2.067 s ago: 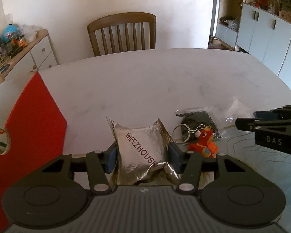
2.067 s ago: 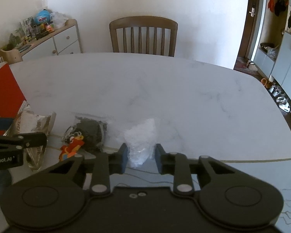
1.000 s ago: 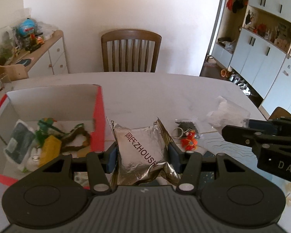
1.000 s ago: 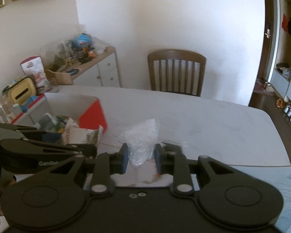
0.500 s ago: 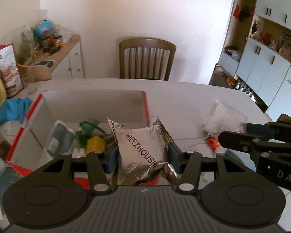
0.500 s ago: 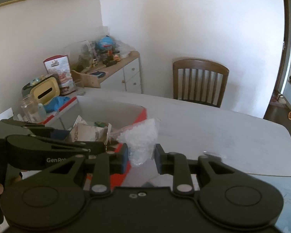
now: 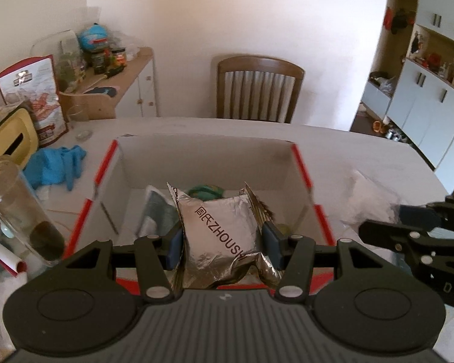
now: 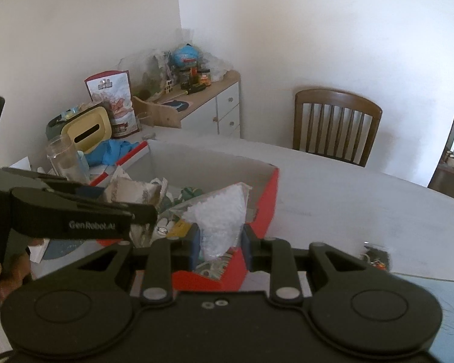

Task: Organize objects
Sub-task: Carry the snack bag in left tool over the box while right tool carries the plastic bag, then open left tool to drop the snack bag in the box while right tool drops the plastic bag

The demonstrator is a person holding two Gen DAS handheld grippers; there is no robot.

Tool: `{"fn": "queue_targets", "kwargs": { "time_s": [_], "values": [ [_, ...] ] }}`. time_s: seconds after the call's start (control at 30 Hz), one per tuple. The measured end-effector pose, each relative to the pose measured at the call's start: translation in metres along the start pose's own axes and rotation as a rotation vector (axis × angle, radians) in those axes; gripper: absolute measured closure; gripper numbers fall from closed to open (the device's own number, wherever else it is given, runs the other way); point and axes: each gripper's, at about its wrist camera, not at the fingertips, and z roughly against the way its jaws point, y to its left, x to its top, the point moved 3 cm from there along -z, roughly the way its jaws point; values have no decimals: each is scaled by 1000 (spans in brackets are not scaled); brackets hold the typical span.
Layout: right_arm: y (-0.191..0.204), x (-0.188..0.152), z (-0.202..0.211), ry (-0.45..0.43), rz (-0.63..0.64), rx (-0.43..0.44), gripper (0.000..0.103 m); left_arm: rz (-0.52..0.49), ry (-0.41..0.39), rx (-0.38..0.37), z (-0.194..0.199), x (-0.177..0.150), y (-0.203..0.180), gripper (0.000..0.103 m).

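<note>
Above the red-edged box [image 7: 299,163], the left gripper [image 7: 221,243] clamps a foil packet [image 7: 218,227]. Just right of the box's rim, the right gripper [image 8: 221,243] pinches a clear bag of white bits [image 8: 221,211].

The left gripper [image 7: 221,243] squeezes a silver packet [image 7: 219,233]. The right gripper [image 8: 221,246], just beside it, squeezes a clear bag [image 8: 222,220]. Both point downward.

chair [image 7: 258,87] behind table | blue gloves [image 7: 56,163] | glass jar [image 7: 18,211] (near box)
</note>
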Motion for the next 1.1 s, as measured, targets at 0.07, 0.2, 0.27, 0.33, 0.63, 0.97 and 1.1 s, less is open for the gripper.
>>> {"fn": "queue_targets", "kwargs": {
  "time_s": [0.07,0.2,0.27,0.33,0.63,0.97,1.1],
  "values": [
    [5,2,-9,9,2,-4,77,3,1,12,-7,4,10,49],
    [12,4,-29,39,4,-3,77,16,16,26,-23,11,28,49],
    [16,5,-40,57,5,-5,77,20,23,29,-31,14,35,49],
    [19,6,-50,75,8,-8,77,25,31,40,-40,17,42,49],
    [29,5,-95,165,37,-24,76,9,84,32,-82,25,48,49],
    [37,-4,-138,264,99,-57,76,-41,155,34,-116,19,43,49],
    [43,-7,-145,281,154,-73,74,-47,190,18,-125,13,41,49]
  ]
}}
